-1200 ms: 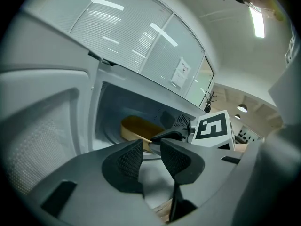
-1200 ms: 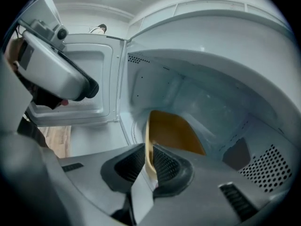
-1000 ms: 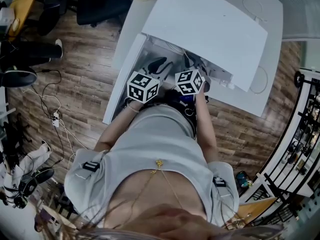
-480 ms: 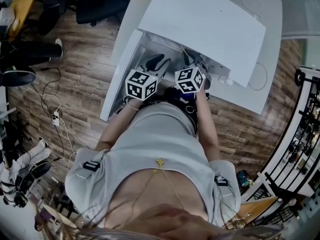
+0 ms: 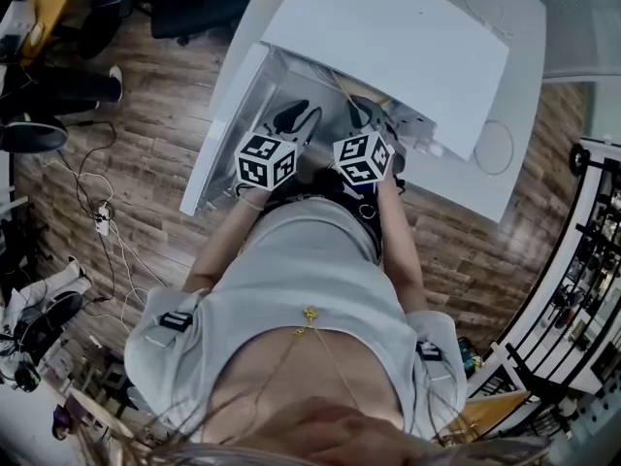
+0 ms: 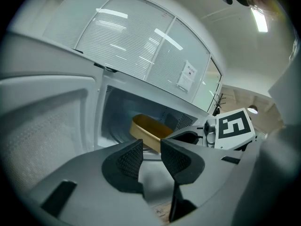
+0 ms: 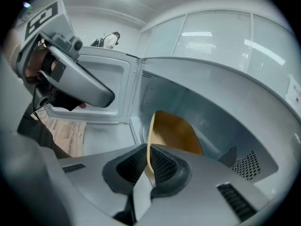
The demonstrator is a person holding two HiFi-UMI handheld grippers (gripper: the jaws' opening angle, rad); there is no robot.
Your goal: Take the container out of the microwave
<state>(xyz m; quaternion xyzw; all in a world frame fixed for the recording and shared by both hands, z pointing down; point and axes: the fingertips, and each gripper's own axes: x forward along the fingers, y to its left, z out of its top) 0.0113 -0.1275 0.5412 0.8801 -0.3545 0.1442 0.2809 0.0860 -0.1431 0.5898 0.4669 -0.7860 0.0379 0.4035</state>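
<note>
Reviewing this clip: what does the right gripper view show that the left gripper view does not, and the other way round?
Only the right gripper view shows the right gripper shut on the yellow container, its rim pinched between the fingers. Only the left gripper view shows the left gripper open, with nothing between its fingers and the container lying beyond their tips. Both views show the container inside the white microwave, whose door is open.
</note>
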